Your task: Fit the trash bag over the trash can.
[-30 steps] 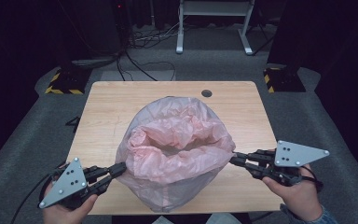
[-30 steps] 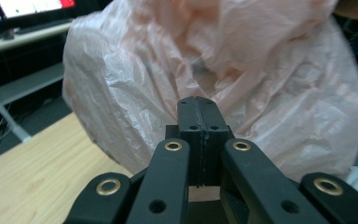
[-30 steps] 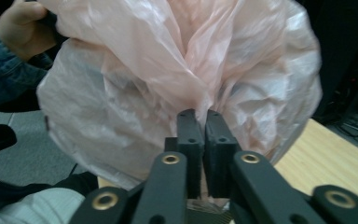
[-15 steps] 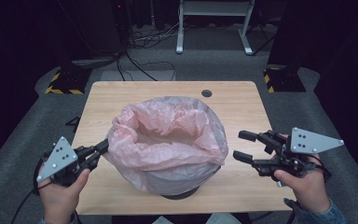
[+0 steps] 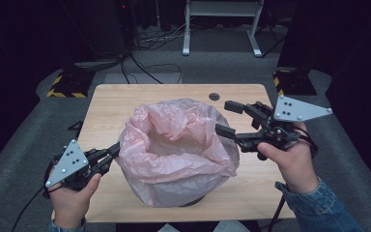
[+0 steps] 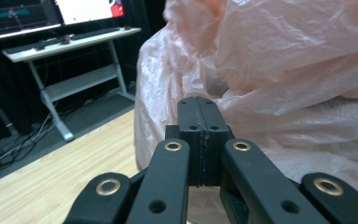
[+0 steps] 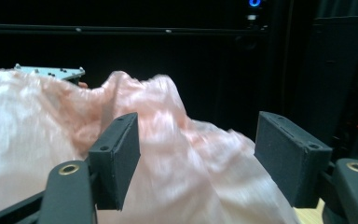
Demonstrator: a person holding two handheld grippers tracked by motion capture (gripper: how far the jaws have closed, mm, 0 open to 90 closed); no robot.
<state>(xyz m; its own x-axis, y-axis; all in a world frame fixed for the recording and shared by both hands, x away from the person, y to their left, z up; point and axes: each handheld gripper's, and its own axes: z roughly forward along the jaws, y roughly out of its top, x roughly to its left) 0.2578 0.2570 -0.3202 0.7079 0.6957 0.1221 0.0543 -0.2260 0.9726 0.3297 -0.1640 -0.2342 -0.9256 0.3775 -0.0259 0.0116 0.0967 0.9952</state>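
Observation:
A crumpled pink plastic bag (image 5: 174,150) stands open-mouthed in the middle of the wooden table (image 5: 111,106), draped over a dark round base (image 5: 193,200). My left gripper (image 5: 115,151) is at the bag's left rim, its jaws shut on the film. The left gripper view shows those jaws (image 6: 198,116) pressed together against the pink bag (image 6: 284,70). My right gripper (image 5: 225,117) hovers by the bag's right rim. Its jaws have just been opening and stand wide, gripping nothing. In the right gripper view the pink bag (image 7: 177,163) lies beyond the spread jaws of the right gripper (image 7: 196,144).
A dark grommet hole (image 5: 214,96) sits near the table's far edge. Behind the table are a white desk frame (image 5: 222,24), floor cables (image 5: 135,63) and yellow-black striped bases (image 5: 65,84) on both sides. Bare wood lies along the table's left and right sides.
The right gripper let go of the bag's right edge, opened wide and rose toward the back right. The bag, earlier stretched between both grippers, now stands with its mouth open.

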